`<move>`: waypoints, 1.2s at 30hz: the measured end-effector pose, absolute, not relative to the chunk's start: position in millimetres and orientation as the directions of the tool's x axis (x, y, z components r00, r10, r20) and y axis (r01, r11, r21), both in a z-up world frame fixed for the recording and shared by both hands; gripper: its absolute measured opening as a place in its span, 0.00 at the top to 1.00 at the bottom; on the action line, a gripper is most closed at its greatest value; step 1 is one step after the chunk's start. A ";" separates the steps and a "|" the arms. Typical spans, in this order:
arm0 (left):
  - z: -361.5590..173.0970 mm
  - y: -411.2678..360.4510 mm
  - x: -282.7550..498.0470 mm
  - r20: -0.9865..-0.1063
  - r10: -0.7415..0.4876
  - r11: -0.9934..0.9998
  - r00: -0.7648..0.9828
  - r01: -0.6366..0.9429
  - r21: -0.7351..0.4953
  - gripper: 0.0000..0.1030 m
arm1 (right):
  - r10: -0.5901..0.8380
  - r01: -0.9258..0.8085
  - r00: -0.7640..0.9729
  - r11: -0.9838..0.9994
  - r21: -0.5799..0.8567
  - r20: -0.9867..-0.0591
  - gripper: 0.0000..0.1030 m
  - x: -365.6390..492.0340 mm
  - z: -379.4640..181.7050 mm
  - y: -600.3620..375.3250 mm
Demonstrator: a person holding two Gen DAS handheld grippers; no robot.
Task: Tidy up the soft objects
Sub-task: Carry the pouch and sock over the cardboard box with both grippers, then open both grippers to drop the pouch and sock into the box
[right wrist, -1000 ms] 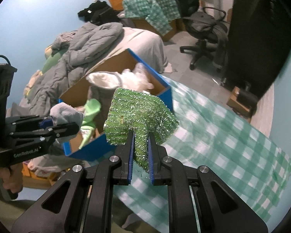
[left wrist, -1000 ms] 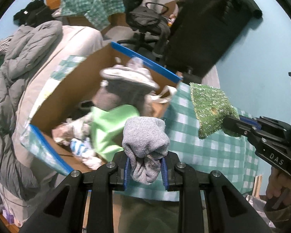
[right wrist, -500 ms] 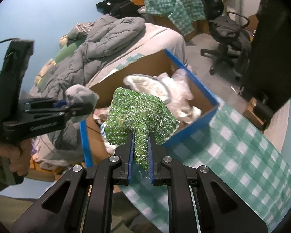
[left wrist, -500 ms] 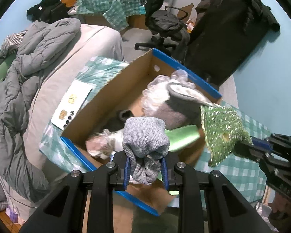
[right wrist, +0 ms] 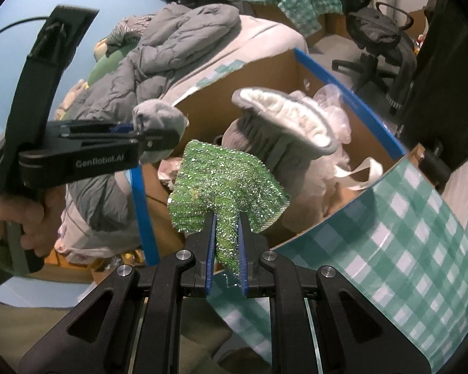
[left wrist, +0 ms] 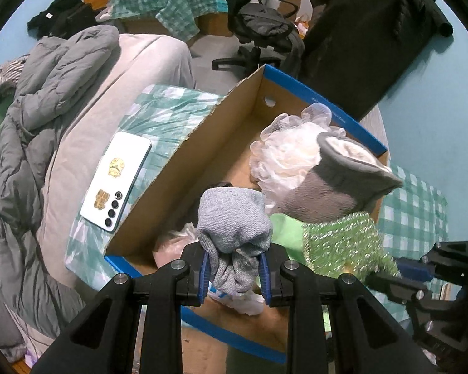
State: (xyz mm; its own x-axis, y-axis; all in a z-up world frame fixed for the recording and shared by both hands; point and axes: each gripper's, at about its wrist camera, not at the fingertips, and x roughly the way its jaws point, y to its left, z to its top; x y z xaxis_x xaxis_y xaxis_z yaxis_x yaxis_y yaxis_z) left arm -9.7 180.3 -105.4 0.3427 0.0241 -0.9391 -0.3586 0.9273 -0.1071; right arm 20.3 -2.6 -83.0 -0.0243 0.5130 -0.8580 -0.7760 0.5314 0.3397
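Observation:
My left gripper (left wrist: 234, 272) is shut on a balled grey sock (left wrist: 234, 218) and holds it above the near end of a blue-rimmed cardboard box (left wrist: 202, 152). It also shows in the right wrist view (right wrist: 149, 138) with the sock (right wrist: 159, 118). My right gripper (right wrist: 227, 249) is shut on a glittery green scrub cloth (right wrist: 224, 184), held above the box's near edge (right wrist: 343, 93). The cloth also shows in the left wrist view (left wrist: 340, 240). In the box lie a grey fleece-lined slipper (left wrist: 343, 180), a white mesh pouf (left wrist: 284, 152) and a light green cloth (left wrist: 285, 227).
A white phone (left wrist: 117, 180) lies on the green checked cloth (left wrist: 168, 109) beside the box. A grey quilted jacket (left wrist: 31, 124) lies on the bed at left. An office chair (left wrist: 262, 31) and dark luggage (left wrist: 358, 31) stand behind. The checked tablecloth (right wrist: 405, 233) spreads to the right.
Both grippers have moved from over the checked tablecloth to above the box, still holding the sock and the green cloth. The phone beside the box has come into view.

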 end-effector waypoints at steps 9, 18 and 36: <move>-125.7 190.8 -1.1 -0.952 0.000 0.938 0.306 -0.330 -0.106 0.72 | 0.466 -0.757 -0.052 0.558 0.339 -0.883 0.89 20.4 -110.2 19.3; -131.1 194.7 -1.5 -0.954 0.012 0.944 0.299 -0.317 -0.088 0.50 | 0.439 -0.746 -0.058 0.578 0.331 -0.897 0.82 22.7 -119.1 30.0; -82.6 183.8 -26.9 -0.922 0.057 0.935 0.382 -0.344 -0.085 0.28 | 0.513 -0.693 0.007 0.621 0.366 -0.859 0.48 25.8 -73.0 -8.4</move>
State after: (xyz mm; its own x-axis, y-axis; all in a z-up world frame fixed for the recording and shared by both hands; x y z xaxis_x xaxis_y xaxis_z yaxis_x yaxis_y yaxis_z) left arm -26.9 183.8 -82.6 0.3823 0.0567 -0.9223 -0.3439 0.9351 -0.0851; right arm 25.8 -8.4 -73.0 0.0066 0.5127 -0.8586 -0.6933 0.6211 0.3655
